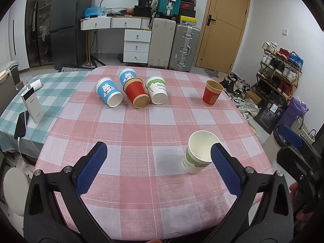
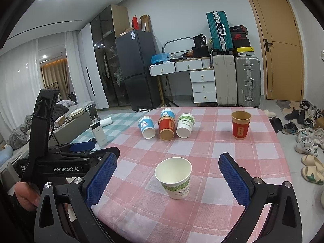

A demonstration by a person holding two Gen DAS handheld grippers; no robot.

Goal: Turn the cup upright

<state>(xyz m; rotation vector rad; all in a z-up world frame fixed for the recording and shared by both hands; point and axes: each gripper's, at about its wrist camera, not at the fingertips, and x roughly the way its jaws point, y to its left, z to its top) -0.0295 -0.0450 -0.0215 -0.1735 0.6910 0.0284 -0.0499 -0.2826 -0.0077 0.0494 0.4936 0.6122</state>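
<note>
A white-and-green paper cup (image 2: pixel 174 177) stands upright on the pink checked tablecloth (image 2: pixel 212 147), between the open fingers of my right gripper (image 2: pixel 168 171), which do not touch it. It also shows in the left wrist view (image 1: pixel 199 155), just left of my right fingertip there. My left gripper (image 1: pixel 159 157) is open and empty above the cloth. At the far side a blue cup (image 1: pixel 109 94), a red cup (image 1: pixel 137 95) and a white-green cup (image 1: pixel 157 90) lie on their sides; another blue cup (image 1: pixel 127 76) sits behind them. A red cup (image 1: pixel 212 95) stands upright at the right.
A white power bank (image 1: pixel 32 105) and a phone (image 1: pixel 21 124) lie on the green checked cloth at left. The table's right edge drops to shoes (image 2: pixel 307 141) on the floor. Suitcases (image 2: pixel 237 81) and drawers stand behind the table.
</note>
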